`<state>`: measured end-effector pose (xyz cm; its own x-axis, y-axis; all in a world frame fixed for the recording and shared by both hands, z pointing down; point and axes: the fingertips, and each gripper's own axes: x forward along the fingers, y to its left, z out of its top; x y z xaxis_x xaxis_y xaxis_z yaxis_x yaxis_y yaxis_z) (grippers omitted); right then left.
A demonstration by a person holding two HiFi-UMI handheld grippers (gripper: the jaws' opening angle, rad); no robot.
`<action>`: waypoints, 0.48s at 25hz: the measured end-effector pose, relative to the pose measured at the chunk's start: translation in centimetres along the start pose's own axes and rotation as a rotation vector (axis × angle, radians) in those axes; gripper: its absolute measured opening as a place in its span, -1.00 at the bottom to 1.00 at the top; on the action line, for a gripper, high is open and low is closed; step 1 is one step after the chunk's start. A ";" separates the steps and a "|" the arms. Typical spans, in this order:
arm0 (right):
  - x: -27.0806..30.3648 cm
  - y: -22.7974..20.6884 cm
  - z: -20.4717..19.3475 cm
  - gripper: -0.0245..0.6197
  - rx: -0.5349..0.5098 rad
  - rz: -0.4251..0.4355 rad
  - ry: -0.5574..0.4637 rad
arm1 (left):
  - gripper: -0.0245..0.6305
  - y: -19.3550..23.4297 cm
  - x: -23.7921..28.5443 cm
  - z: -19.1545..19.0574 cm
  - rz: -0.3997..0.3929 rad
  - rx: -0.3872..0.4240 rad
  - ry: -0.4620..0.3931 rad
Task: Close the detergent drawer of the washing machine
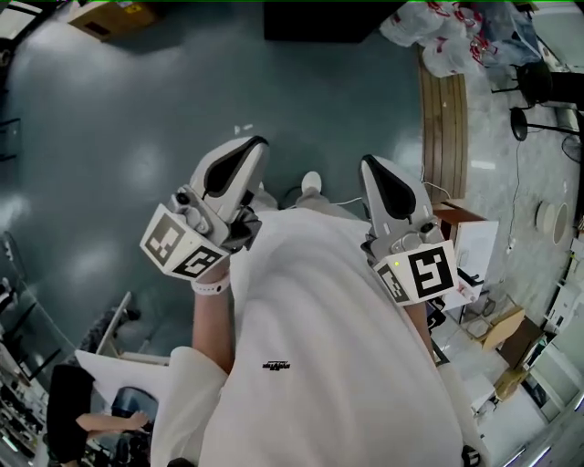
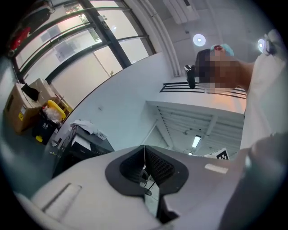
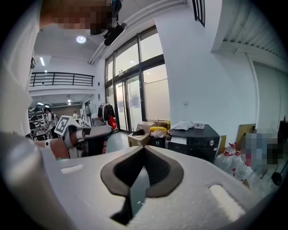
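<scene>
A wooden bench (image 1: 443, 119) runs down the upper right of the head view, with white plastic bags (image 1: 436, 35) at its top end. A cardboard box (image 1: 111, 13) sits at upper left on the grey floor (image 1: 137, 155).

In the head view the white garment (image 1: 310, 365) covers most of both forearms, and a person (image 1: 82, 420) in the lower left corner is cut off by the edge. In the right gripper view the right gripper (image 3: 144, 149) hides the foot of a dark cabinet (image 3: 195, 140), whose front panel is too small to read.
</scene>
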<state>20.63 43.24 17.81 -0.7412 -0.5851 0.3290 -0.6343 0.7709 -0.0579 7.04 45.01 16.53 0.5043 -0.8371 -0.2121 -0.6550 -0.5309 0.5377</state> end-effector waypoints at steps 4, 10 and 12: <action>0.1 -0.6 -0.5 -0.92 0.021 -0.033 0.001 | -0.91 0.2 0.4 1.0 -0.011 0.069 0.040; 2.0 -0.1 -0.2 -0.92 0.041 -0.088 -0.045 | -0.91 -0.6 -0.5 -0.8 -0.015 0.145 0.149; 2.8 0.4 -0.2 -0.92 0.050 -0.103 -0.054 | -0.91 -0.6 -1.1 -1.2 -0.014 0.168 0.181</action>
<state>18.34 41.91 18.89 -0.6816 -0.6743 0.2841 -0.7167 0.6935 -0.0736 7.56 46.44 17.40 0.5969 -0.8000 -0.0610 -0.7239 -0.5697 0.3891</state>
